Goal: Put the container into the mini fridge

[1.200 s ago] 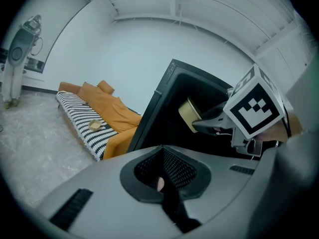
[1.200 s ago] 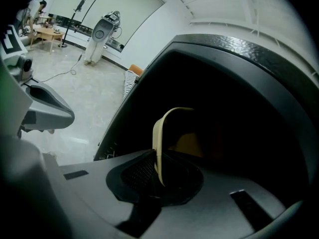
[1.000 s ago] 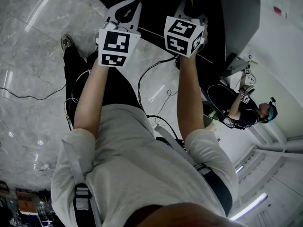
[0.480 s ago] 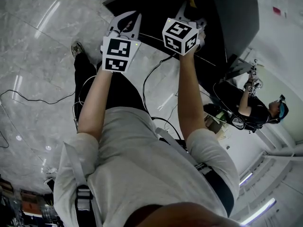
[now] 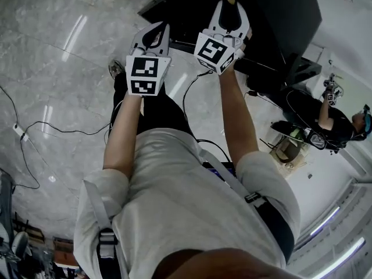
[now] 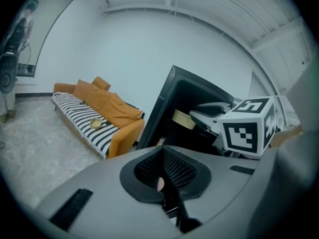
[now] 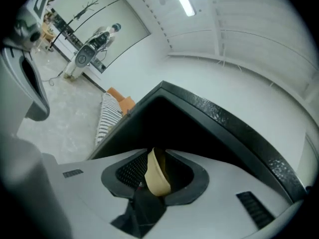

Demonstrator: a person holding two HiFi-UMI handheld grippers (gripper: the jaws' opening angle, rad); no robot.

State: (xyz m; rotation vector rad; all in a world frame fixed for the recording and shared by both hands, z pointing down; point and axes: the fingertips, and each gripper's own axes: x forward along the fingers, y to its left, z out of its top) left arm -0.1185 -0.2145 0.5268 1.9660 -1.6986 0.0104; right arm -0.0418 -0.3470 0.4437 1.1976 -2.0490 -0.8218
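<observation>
The shallow tan plastic container (image 6: pixel 183 119) is seen inside the open black mini fridge (image 6: pixel 160 114), close to its left front edge in the left gripper view. The right gripper (image 5: pixel 229 4) is reached into the fridge opening. Its jaws have just been opening and are now spread, with the container's rim (image 7: pixel 157 176) standing between them without being squeezed. The left gripper (image 6: pixel 162 151) is held outside the fridge, beside the right one, with its jaws brought together on nothing. An orange sofa with a striped cover (image 6: pixel 94 118) is seen along the wall beyond.
</observation>
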